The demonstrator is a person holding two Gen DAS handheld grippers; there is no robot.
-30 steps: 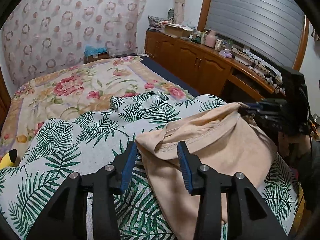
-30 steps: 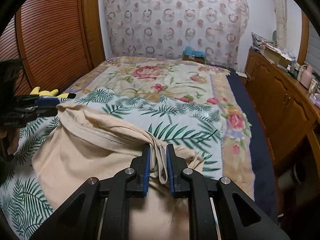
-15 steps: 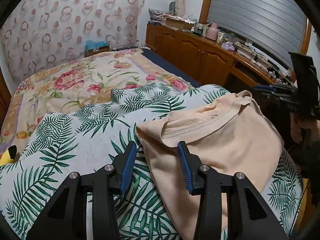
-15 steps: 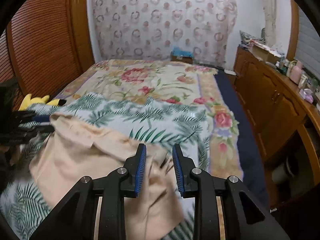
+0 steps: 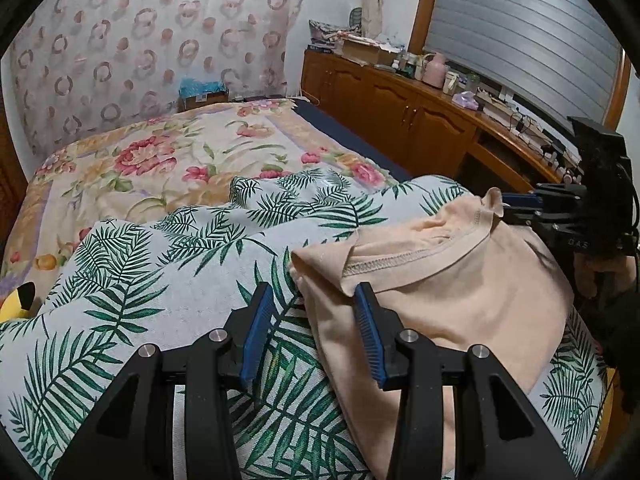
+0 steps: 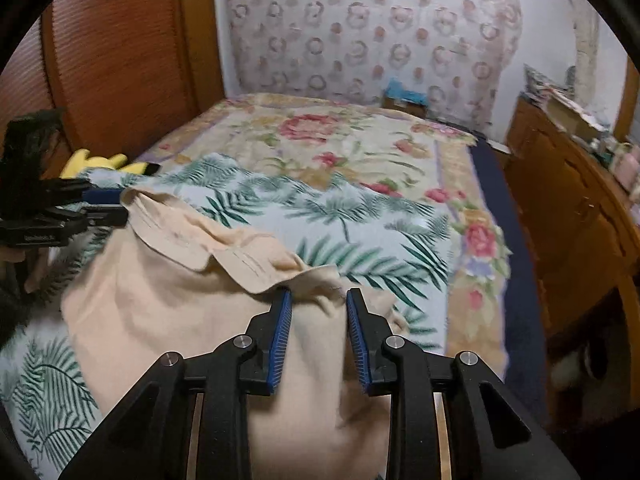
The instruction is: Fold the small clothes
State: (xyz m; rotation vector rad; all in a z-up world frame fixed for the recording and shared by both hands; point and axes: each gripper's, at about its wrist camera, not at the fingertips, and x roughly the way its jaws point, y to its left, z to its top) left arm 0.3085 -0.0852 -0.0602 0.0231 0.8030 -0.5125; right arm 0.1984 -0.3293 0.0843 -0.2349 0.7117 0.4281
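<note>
Peach shirt (image 5: 472,296) spread rumpled on the leaf-print blanket (image 5: 168,280), no fold made yet. Left gripper (image 5: 316,320) apart at one corner; right gripper (image 6: 318,312) closing around the other, not yet pinching.

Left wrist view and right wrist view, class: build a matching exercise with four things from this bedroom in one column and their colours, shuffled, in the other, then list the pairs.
Things:
1. garment
2. soft toy
3. cabinet
4. gripper pads

Colours:
A. blue
B. brown wood
C. peach
D. yellow

Pairs: 1-C, 2-D, 3-B, 4-A
</note>
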